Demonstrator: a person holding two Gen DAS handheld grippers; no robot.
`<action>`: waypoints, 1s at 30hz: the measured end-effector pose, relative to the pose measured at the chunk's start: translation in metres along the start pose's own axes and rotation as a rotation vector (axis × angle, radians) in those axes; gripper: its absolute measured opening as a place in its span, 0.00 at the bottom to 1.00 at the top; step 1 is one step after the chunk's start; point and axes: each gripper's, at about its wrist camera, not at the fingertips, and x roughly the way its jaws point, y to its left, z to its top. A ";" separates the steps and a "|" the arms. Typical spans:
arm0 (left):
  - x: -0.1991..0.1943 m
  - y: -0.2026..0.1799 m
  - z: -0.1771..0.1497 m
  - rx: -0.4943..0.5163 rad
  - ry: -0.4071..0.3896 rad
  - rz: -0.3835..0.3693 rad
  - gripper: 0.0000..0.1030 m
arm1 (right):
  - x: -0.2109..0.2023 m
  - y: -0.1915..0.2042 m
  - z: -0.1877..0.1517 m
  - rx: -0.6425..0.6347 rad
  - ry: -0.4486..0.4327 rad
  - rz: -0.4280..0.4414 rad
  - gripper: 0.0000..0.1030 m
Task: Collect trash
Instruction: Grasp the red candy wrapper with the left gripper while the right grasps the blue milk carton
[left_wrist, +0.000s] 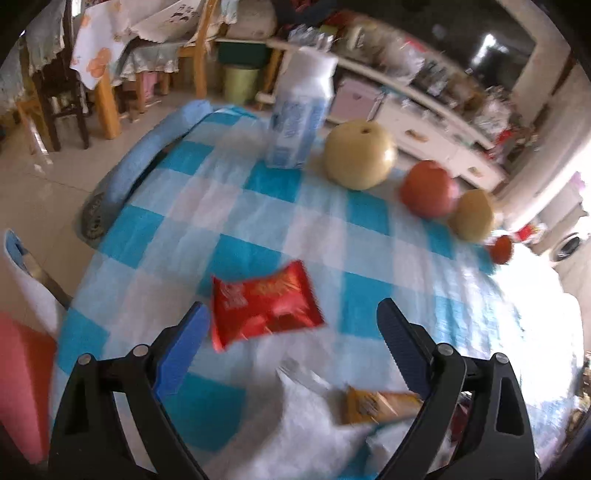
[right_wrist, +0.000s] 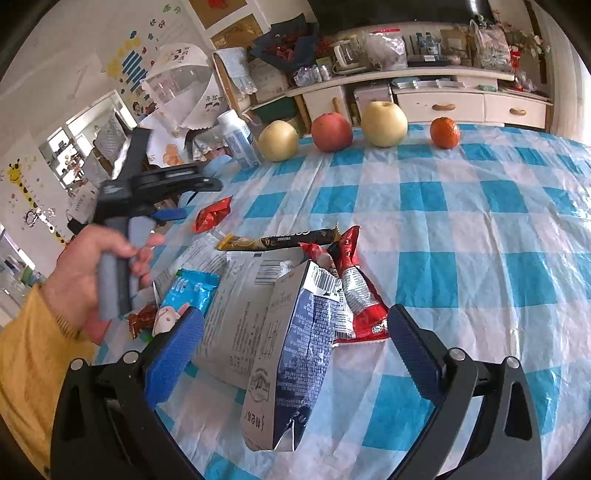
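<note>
While the checked tablecloth (right_wrist: 461, 229) carries both fruit and litter, only the litter belongs to the task. Along the far edge stand a pear (right_wrist: 384, 123), an apple (right_wrist: 331, 132), a second pear (right_wrist: 277, 141), a tangerine (right_wrist: 445, 132) and a white bottle (right_wrist: 240, 138); leave these.

Trash lies in a heap at the near-left part of the cloth: a flattened carton (right_wrist: 295, 354), a large white wrapper (right_wrist: 236, 314), a red-and-white packet (right_wrist: 354, 291), a dark stick sachet (right_wrist: 280, 240) and a light-blue wrapper (right_wrist: 192, 291).

Apart from the heap, towards the far left, lies a red wrapper (left_wrist: 264, 308).

Left gripper (left_wrist: 291, 325): jaws wide apart, holding nothing. The red wrapper sits just ahead, between the fingertips and closer to the left fingertip, long axis running roughly across the jaw gap. This gripper is judged the nearer one.

Right gripper (right_wrist: 295, 339): jaws wide apart, holding nothing, straddling the carton, whose long axis points away along the fingers.

Limits: the left wrist view is motion-blurred, so contact with the wrapper cannot be confirmed. Print on the packets is unreadable. A dark red wrapper (right_wrist: 142, 317) beside the person's hand (right_wrist: 92, 280) is partly hidden.
</note>
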 end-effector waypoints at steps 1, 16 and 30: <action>0.005 0.001 0.003 -0.002 0.008 0.017 0.90 | 0.000 0.001 0.000 -0.006 0.002 0.000 0.95; 0.045 -0.006 0.007 0.031 0.074 0.164 0.79 | 0.002 -0.015 -0.004 0.035 0.060 0.046 0.95; 0.031 -0.002 -0.003 0.043 0.048 0.148 0.60 | 0.018 -0.022 -0.014 0.070 0.156 0.062 0.95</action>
